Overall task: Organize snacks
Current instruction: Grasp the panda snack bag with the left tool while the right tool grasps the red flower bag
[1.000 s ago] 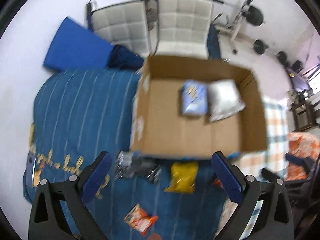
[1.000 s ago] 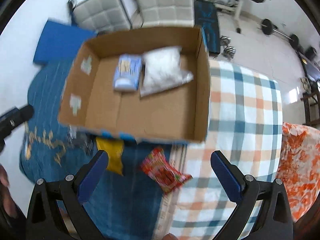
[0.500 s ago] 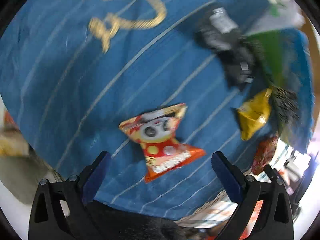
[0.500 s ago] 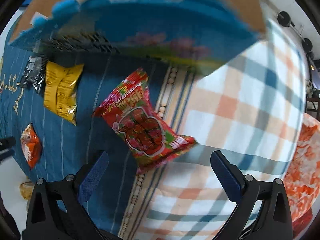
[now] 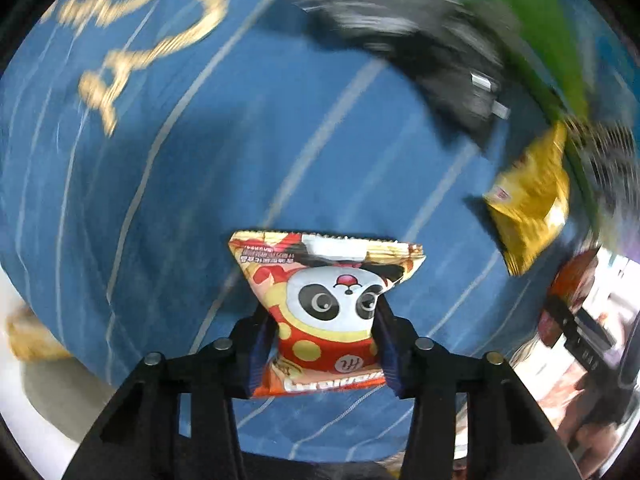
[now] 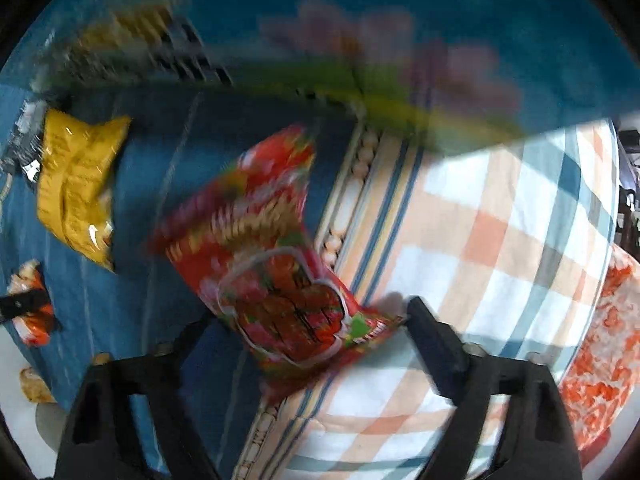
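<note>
In the left wrist view, the left gripper is now clenching the panda snack packet, its pads pinching the packet's sides. Half a second ago the same packet was lying loose between wide-spread jaws; since then the camera has come in close and the packet is filling the six o'clock part of the view, on the blue striped blanket. My reading is that this pick is made and the packet is ready for lifting. A yellow packet is lying at three o'clock, and a blurred black packet at one o'clock.

In the right wrist view, the right gripper has just been closing around the red snack packet, which is sitting between the jaws at six o'clock, across the seam where the blanket is meeting a checked cloth. Blur is hiding whether both pads are already pressing on it, so I cannot tell if the grasp is complete. The yellow packet is showing here at nine o'clock.

The cardboard box is filling twelve o'clock as a blurred printed side wall only. A second ago it was holding a pale blue packet and a white bag; now its inside is out of sight.
</note>
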The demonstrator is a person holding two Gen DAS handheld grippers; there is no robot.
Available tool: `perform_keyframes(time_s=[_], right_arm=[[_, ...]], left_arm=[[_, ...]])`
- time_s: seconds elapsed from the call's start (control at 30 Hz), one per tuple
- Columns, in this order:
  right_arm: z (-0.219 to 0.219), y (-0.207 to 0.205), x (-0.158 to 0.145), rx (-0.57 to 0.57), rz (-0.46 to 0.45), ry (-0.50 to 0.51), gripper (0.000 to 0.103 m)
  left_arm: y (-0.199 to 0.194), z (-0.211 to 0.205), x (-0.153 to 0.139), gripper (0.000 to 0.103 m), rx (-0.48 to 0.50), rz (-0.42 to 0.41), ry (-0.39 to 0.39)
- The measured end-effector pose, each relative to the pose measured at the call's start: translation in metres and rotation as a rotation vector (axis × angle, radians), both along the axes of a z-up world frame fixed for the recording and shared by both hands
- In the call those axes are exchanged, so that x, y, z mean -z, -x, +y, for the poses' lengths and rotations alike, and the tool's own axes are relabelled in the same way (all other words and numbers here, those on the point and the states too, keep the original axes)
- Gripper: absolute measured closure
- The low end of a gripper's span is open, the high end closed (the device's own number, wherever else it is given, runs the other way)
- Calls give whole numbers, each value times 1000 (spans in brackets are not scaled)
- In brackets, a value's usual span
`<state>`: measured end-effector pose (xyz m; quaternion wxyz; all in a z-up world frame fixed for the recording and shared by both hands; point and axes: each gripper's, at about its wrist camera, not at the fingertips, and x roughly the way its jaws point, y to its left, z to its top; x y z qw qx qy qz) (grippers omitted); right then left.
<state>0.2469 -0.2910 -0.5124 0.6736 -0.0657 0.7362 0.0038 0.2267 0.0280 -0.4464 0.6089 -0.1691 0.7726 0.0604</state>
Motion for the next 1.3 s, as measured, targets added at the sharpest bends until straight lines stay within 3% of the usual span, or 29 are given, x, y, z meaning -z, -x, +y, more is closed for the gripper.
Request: perform_keyframes(time_s=[0.13,0.2,0.37,0.53,0.77,0.93,1.1,1.23,1.3], right_arm=[[-9,18,1,82,-5,-26,29],[-18,30,0,184,18,-53,35],[-21,70,4,341,132,-223,32],[-30,86,-2,405,86,-252,29],[1,88,-5,314,101,-179,29],[2,87,-27,371,39,-216,23],[-17,59,-10,382,82,-193,23],[-19,54,5,432,89,-185,33],[-23,54,0,462,55,-165,49]], left_arm=[[-7,-45,-14,62,172,-74,-79],[-9,-67,-19,62,249,-105,-102],[-13,-109,-16,62,411,-135,-120],[-17,-113,-5,58,409,-117,-95],[-18,-66,-4,58,369,-100,-46],[-16,-72,0,58,364,-105,-41],[-10,-91,-4,58,371,-106,-48],[-10,-100,-7,60,386,-116,-63],[-8,-104,-9,60,403,-128,-75]])
